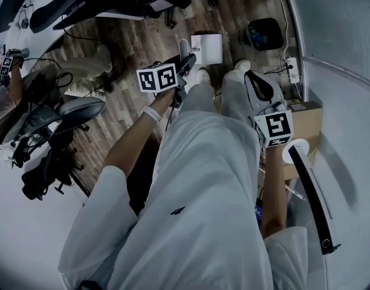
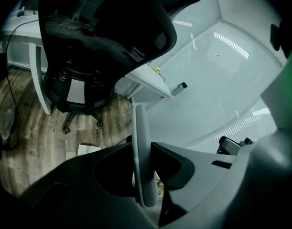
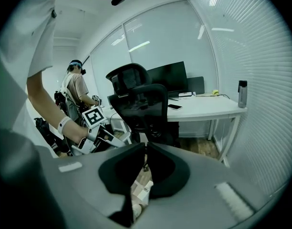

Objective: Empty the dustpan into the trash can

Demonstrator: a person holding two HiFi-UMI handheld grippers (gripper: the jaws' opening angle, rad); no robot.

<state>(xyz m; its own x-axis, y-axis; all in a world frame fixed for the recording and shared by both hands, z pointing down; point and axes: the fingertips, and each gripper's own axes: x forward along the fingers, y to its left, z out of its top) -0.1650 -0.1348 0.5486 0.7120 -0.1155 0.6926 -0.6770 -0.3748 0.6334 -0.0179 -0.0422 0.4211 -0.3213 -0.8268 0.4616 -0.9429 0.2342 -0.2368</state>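
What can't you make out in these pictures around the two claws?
- Left gripper view: left claw clamps a grey handle; the claw's body hides its lower end.
- Head view: white object by the feet, too small to identify.

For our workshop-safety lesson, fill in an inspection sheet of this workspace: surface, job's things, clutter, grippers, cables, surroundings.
Surface: wood floor, partly hidden by the person's legs.
Job's things: grey handle, likely the dustpan's; black bin by the wall, likely the trash can.
Clutter: cardboard box; black stick by the right arm.
Grippers: left hand-held gripper shut on the handle; right hand-held gripper has its jaws nearly together with nothing between them.
Cables: power strip with a cord along the wall.
Surroundings: office chair, white desk, monitor, second person.
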